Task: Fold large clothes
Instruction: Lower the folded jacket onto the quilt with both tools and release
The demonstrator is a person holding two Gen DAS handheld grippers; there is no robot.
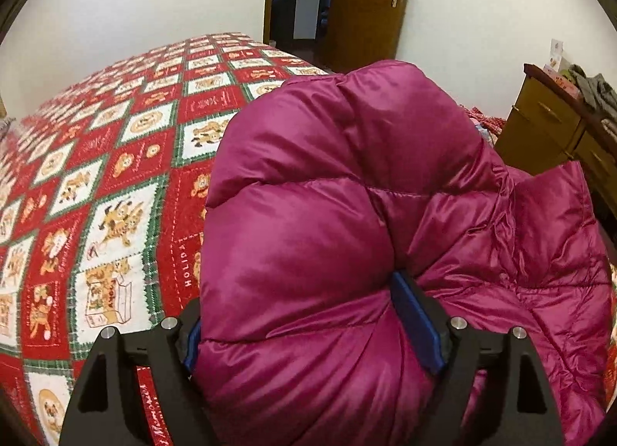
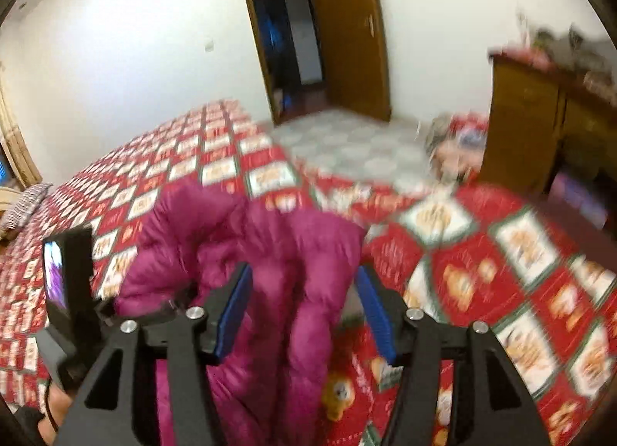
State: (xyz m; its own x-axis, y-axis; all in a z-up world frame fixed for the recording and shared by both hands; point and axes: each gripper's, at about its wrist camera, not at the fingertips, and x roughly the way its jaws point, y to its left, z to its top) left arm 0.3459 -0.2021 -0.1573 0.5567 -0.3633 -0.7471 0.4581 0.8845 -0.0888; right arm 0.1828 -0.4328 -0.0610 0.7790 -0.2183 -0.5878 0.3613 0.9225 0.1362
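A puffy magenta down jacket (image 1: pixel 347 184) lies bunched on the bed and fills most of the left wrist view. My left gripper (image 1: pixel 297 303) is shut on a thick fold of it. The right blue pad (image 1: pixel 416 318) digs into a crease, and the left pad (image 1: pixel 193 345) is half hidden behind the bulging fabric. The right wrist view is blurred. In it the jacket (image 2: pixel 239 238) hangs between the blue pads of my right gripper (image 2: pixel 302 270). That gripper is open, with a gap between the cloth and the right pad (image 2: pixel 374 315).
The bed carries a red, green and white holiday blanket (image 1: pixel 115 184). A wooden cabinet (image 1: pixel 547 126) stands at the right and an open wooden door (image 1: pixel 366 2) at the back. A striped pillow (image 2: pixel 23 207) lies far left. A black device with a lit screen (image 2: pixel 65 276) is beside the jacket.
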